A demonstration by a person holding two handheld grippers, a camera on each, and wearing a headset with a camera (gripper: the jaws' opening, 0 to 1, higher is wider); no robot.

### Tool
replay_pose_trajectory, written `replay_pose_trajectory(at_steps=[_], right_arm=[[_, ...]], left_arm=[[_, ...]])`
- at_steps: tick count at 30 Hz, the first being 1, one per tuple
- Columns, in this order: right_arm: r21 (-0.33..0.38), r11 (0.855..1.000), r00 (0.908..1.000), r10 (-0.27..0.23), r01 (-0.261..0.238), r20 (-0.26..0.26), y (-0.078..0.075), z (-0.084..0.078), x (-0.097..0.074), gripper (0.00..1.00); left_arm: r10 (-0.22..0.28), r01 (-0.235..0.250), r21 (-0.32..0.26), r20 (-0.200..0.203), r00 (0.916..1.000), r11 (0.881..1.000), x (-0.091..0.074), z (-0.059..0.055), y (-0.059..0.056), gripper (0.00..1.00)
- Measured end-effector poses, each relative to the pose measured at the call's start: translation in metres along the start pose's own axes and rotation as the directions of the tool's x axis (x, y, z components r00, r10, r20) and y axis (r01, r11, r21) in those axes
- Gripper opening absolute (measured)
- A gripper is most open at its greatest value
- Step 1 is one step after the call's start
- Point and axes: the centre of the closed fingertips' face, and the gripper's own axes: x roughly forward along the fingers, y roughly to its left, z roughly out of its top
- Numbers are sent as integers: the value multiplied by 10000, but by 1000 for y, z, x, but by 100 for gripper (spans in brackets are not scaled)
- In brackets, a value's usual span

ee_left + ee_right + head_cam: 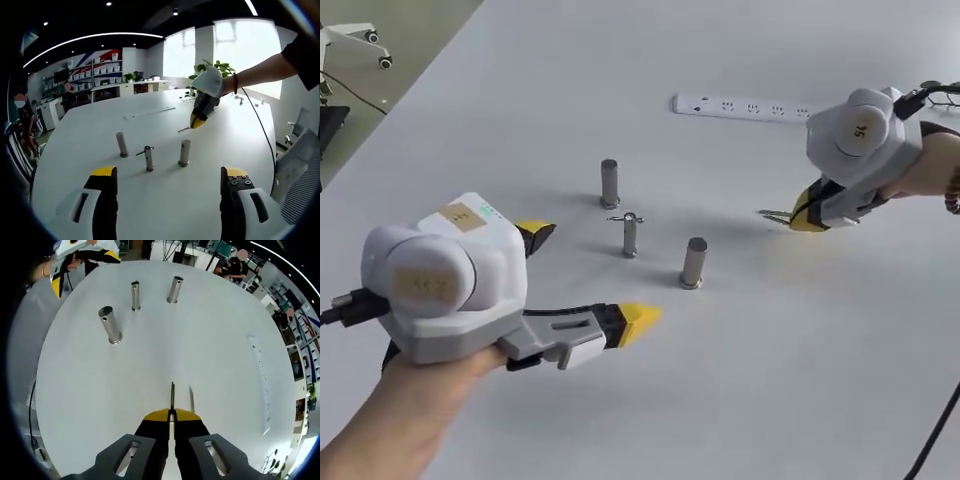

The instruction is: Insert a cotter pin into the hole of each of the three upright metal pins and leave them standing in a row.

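Three upright metal pins stand in a slanted row on the white table: the far pin, the middle pin and the near pin. A cotter pin sits through the middle pin's top. My right gripper hovers right of the row, shut on another cotter pin, which sticks out from the closed tips. My left gripper is low at the front left, open and holding nothing, and the row lies ahead between its jaws.
A white power strip lies at the back of the table, beyond the pins. A black cable runs over the table's right front. Office chair legs stand on the floor past the table's left edge.
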Motion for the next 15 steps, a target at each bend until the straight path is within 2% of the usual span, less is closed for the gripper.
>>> replay_pose_trajectory(at_steps=[7,10,15], right_arm=[[-691,9970,9973,-313,359,666,11,21,-21,0],[-990,9940,9958,-385,466,826,18,28,-28,0],[-1564,9854,9927,-497,666,1096,31,42,-38,0]], left_arm=[[-201,199,278,67,9998,9994,-1,8,-8,76],[-319,324,320,-163,9994,9990,-2,6,-11,68],[-470,476,269,-233,9986,9985,-3,7,-15,61]])
